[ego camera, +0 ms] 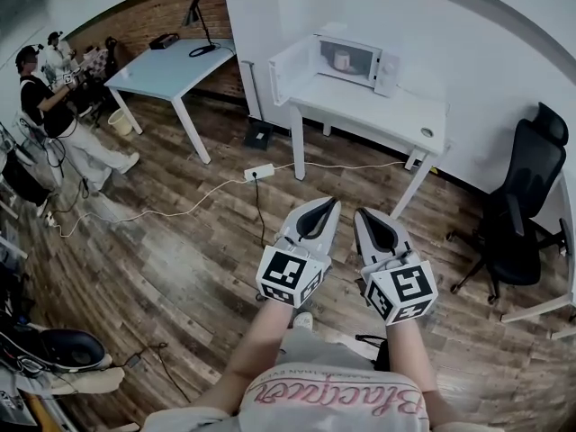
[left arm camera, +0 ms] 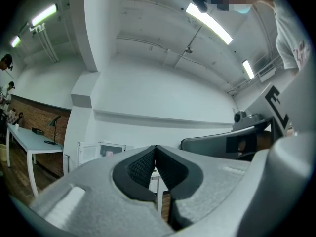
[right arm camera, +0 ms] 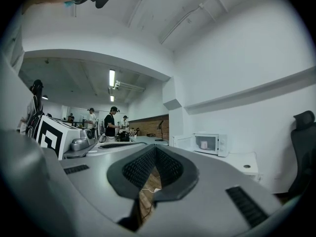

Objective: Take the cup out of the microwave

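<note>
Approach comes first: the left gripper (ego camera: pixel 326 207) and right gripper (ego camera: pixel 363 214) are closed and empty, the cup (ego camera: pixel 342 59) well ahead of them inside the open microwave (ego camera: pixel 385 68). The person should near it squarely before parting jaws.

left tool (ego camera: pixel 331 203), right tool (ego camera: pixel 361 213) — grey, black-lined | shirt (ego camera: pixel 335 401) — pink script

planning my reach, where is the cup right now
In the head view, upper centre, the small pale cup sits inside the open white microwave, which stands on the white table.
</note>
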The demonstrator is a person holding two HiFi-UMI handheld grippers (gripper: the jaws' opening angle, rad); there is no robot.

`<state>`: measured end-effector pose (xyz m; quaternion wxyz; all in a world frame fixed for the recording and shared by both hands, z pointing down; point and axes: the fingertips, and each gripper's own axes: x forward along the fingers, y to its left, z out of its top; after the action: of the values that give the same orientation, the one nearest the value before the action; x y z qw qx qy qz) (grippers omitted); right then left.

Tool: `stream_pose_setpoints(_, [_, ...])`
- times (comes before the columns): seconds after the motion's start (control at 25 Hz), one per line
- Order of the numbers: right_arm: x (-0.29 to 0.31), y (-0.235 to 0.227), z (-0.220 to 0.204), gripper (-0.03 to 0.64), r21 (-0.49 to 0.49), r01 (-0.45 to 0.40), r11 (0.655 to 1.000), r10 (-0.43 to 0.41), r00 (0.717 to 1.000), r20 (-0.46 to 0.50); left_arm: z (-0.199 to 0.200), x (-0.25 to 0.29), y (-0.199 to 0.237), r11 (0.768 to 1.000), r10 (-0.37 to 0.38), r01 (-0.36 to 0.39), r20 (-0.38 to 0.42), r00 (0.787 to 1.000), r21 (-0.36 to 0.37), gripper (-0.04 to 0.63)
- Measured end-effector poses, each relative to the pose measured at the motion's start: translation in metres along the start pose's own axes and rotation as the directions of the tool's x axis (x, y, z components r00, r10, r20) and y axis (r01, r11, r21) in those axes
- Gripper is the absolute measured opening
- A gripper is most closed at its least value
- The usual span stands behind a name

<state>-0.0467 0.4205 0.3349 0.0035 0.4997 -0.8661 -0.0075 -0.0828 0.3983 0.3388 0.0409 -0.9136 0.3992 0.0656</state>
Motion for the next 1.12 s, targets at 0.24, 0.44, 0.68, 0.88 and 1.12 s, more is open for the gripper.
stream_pose_setpoints(0.24, [0.042, -0.008, 0.001, 0.012, 0.007, 0.017, 1.000, -0.017, 1.000, 0.007, -0.005, 0.022, 0.035, 1.000, -0.022, 0.022, -0.002, 1.000, 0.001, 0.005])
stream_pose_setpoints(0.44, [0.072, -0.015, 0.005, 0.012, 0.008, 0.033, 0.999, -0.034, 0.999, 0.016, -0.006, 0.037, 0.059, 0.999, -0.046, 0.046, -0.003, 0.999, 0.004, 0.005])
stream_pose_setpoints(0.68, [0.096, -0.018, 0.012, 0.012, -0.002, 0.038, 0.999, -0.038, 0.999, 0.029, -0.002, 0.050, 0.079, 0.998, -0.062, 0.062, 0.010, 0.998, -0.001, 0.005])
stream_pose_setpoints(0.88, [0.105, -0.018, 0.014, 0.012, -0.016, 0.041, 0.999, -0.041, 0.999, 0.029, -0.004, 0.054, 0.088, 0.998, -0.064, 0.065, 0.015, 0.998, -0.006, 0.005])
stream_pose_setpoints(1.12, [0.117, -0.029, 0.012, 0.012, 0.002, 0.055, 0.999, -0.055, 0.998, 0.029, -0.009, 0.064, 0.099, 0.998, -0.067, 0.067, -0.004, 0.998, -0.011, 0.005])
